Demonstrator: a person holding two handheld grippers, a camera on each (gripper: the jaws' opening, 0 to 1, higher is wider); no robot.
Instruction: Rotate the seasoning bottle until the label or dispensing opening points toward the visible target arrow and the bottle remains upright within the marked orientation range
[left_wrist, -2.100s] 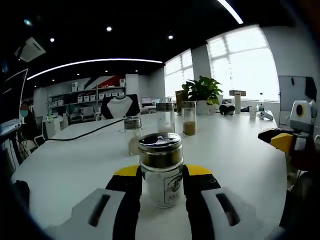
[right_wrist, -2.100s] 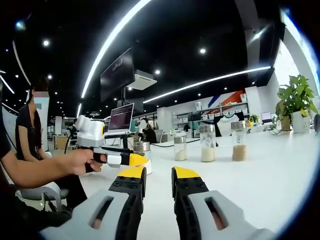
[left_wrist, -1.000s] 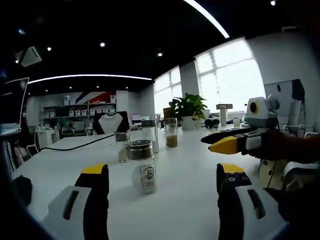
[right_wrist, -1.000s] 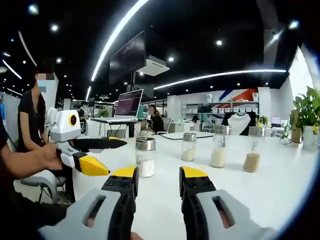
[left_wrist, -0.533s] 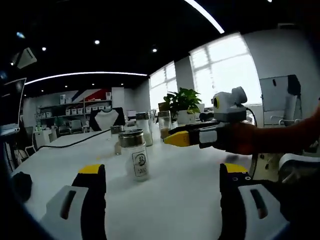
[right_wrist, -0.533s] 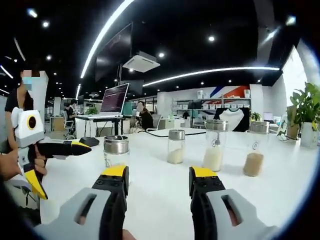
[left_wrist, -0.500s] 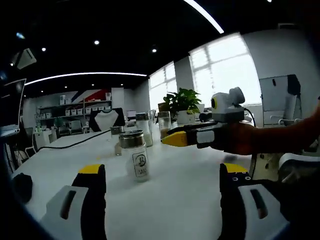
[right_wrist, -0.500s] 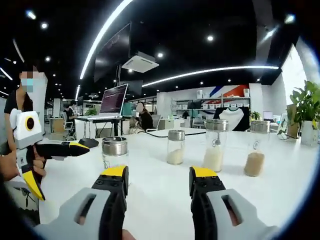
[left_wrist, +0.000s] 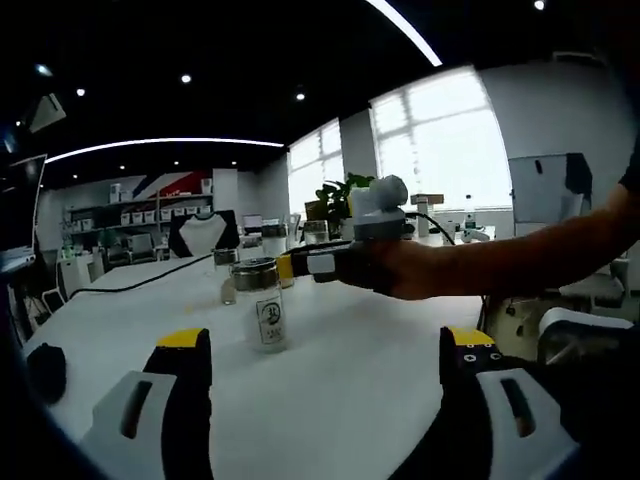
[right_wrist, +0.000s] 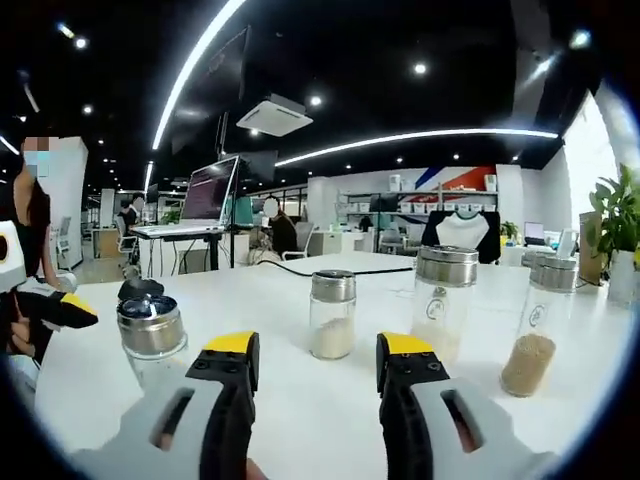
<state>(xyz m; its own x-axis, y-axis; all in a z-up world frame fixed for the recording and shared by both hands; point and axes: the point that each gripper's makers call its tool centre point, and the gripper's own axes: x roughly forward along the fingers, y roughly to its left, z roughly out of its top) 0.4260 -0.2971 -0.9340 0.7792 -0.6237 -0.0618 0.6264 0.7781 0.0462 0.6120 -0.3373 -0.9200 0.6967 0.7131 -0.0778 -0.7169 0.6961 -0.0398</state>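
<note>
- The seasoning bottle (left_wrist: 262, 305) stands upright on the white tabletop (left_wrist: 340, 380), free of both tools, ahead of the left tool (left_wrist: 325, 345) and nearer its left jaw than its right.
- It is a clear glass jar with a wide, shiny metal cap; in the left gripper view a white label with a dark mark faces the camera.
- In the right gripper view the same seasoning bottle (right_wrist: 152, 340) sits low at the left, just beside the left jaw; its cap top shows dark, the openings too small to make out.
- The left tool is released, its yellow-tipped black jaws spread wide with bare tabletop between them.
- The right tool (right_wrist: 315, 352) is also released, jaws parted and holding nothing; in the left gripper view it reaches in from the right, gripped by a hand (left_wrist: 405, 270), its yellow tip just beside the bottle's cap. Whether it touches the cap cannot be told.
- Beyond the right tool stand three more jars: a small jar (right_wrist: 331, 313) with pale powder, a taller jar (right_wrist: 444, 295), and one holding brown granules (right_wrist: 540, 325).
- A black cable (right_wrist: 300, 268) runs across the far tabletop.
- A potted plant (left_wrist: 340, 200) stands by the windows.
</note>
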